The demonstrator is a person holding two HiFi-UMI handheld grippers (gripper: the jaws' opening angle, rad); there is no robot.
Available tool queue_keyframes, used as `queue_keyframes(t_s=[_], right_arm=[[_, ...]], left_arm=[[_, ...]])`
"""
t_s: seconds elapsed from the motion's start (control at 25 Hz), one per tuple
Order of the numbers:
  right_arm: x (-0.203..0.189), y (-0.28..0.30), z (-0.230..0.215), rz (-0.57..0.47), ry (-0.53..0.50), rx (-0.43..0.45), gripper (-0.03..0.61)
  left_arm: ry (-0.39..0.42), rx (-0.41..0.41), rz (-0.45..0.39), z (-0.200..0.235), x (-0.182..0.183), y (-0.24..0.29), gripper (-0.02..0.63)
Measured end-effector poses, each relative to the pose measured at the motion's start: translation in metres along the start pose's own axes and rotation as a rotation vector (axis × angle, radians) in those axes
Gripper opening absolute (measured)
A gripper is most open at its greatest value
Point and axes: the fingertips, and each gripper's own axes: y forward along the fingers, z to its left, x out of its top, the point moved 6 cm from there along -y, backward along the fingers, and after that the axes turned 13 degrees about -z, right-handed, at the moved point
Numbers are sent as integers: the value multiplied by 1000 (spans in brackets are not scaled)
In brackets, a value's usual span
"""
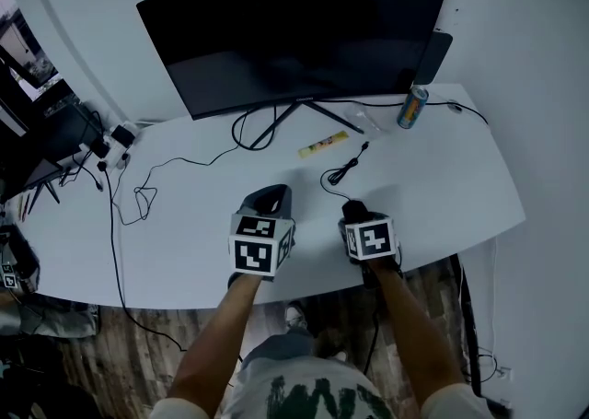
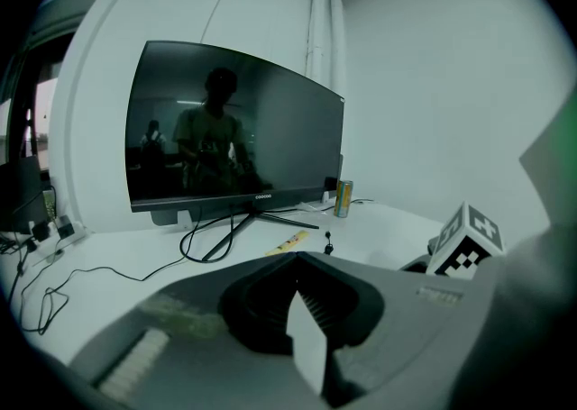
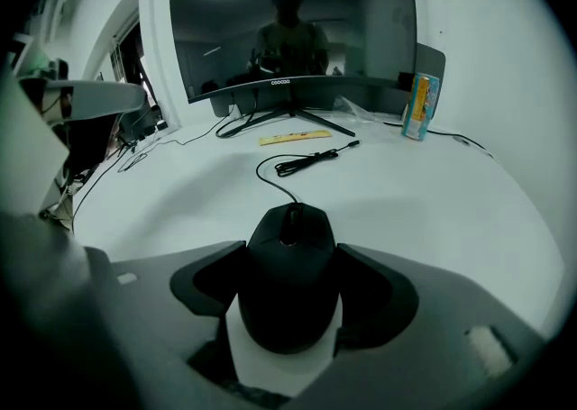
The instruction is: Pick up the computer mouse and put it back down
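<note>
Surfaces: computer mouse, smooth matt black plastic; desk, smooth white top with a dull sheen; monitor, glossy dark screen (it mirrors the room) in a matt black frame; can, shiny printed metal; floor, grainy wood-look planks.

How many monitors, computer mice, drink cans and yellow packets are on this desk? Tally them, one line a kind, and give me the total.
monitor: 1
computer mouse: 1
drink can: 1
yellow packet: 1
Total: 4
</note>
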Motion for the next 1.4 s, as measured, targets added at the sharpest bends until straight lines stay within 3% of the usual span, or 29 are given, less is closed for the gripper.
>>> queue_keyframes(t_s=[0.36,0.68,1.4], right_arm=[[7,-3,0,-2,45,29,310],[40,-16,6,-121,87,54,310],[126,-43,24,-341,64,60,310]], left_arm=[[8,-15,-18,4,14,6,5],[14,-34,-43,12,34,12,4],[17,-53,-101,35,67,12,4]])
